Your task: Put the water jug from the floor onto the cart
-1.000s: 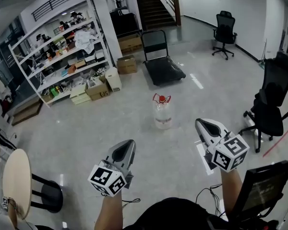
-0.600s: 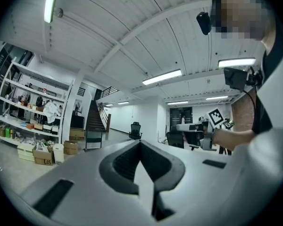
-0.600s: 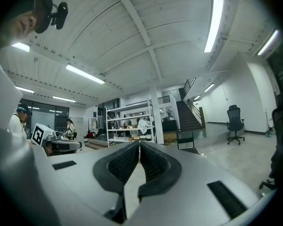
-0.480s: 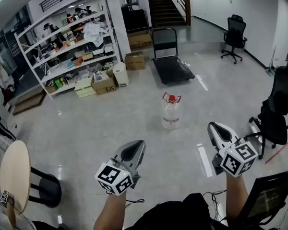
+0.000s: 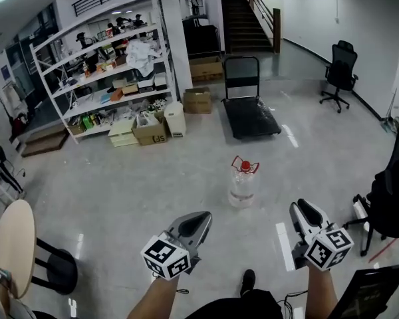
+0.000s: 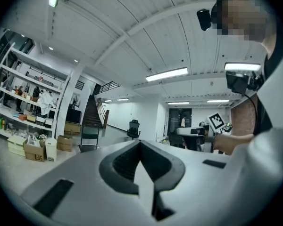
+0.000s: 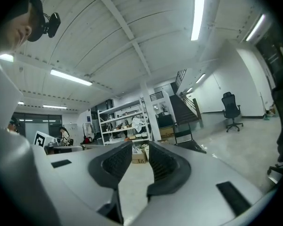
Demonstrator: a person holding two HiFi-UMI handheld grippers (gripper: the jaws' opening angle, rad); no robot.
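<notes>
- Water jug [image 5: 243, 181]: clear body, red cap and red carry handle. It stands upright on the grey floor [image 5: 120, 185], out ahead of both grippers and nearer the right one's line.
- Cart [image 5: 251, 115]: black flat platform with an upright push-handle frame at its far end. It is parked on the floor beyond the jug, near the foot of the stairs [image 5: 246, 22]. Jug and cart are well apart; the jug is not on the deck.
- Left gripper [image 5: 203, 216]: held level, pointing toward the jug, well short of it. In the left gripper view the two jaws meet at the tips, closed, with nothing between them.
- Right gripper [image 5: 299, 209]: held level beside the left one, also short of the jug. In the right gripper view a clear gap shows between the ribbed pads and the jaws are opening. Only distant floor and boxes show through the gap; nothing is gripped.
- Neither gripper touches the jug.
- Surroundings: white shelving [image 5: 106, 72] loaded with mixed items along the left wall, cardboard boxes [image 5: 149, 130] on the floor at its base.
- A black office chair [image 5: 338, 72] stands at far right, and another chair [image 5: 389, 201] just beside the right gripper.
- A round surface [image 5: 13, 244] sits at the left edge, with a dark stool [image 5: 53, 271] next to it.
</notes>
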